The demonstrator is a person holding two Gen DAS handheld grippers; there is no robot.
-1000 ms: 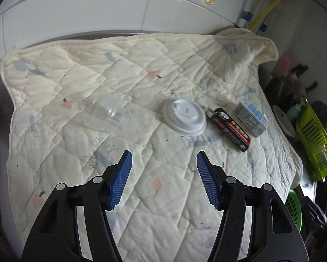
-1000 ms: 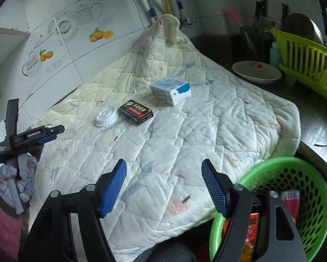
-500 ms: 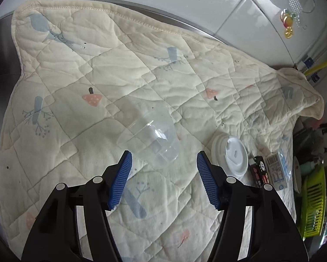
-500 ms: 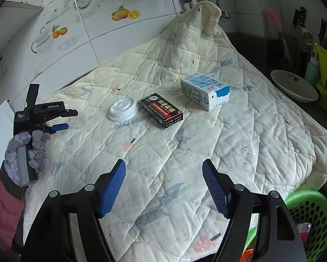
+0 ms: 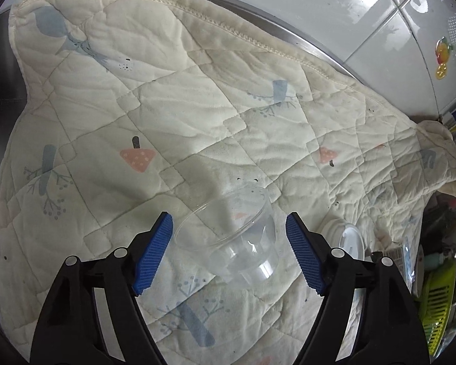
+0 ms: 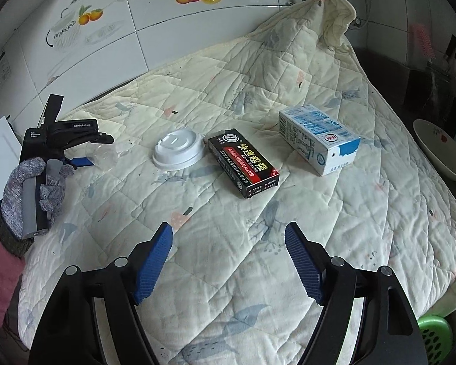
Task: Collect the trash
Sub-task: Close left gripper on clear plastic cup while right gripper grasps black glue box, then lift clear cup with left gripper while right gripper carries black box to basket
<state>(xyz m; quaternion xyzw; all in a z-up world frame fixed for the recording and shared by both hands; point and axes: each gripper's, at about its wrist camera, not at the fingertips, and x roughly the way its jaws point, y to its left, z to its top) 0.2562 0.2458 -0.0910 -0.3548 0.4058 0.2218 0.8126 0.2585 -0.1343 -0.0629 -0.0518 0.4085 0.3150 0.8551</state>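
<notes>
We have the left gripper [image 5: 228, 252] straddling the clear plastic cup [image 5: 231, 237], which lies on its side on the quilt [image 5: 197, 106]; the jaws have just been opening and stand spread, pads not yet touching it. Squeeze too hard and the thin wall may buckle and squirt out (it can roll, too). The right gripper [image 6: 228, 261] is also spread, empty, after widening. Beyond the cup from the left gripper lie the white lid [image 6: 179, 149], black box [image 6: 243, 164] and milk carton [image 6: 319, 140]. The soft quilt covers a counter under tiled walls.

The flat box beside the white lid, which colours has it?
Black box with red band; right wrist view.
</notes>
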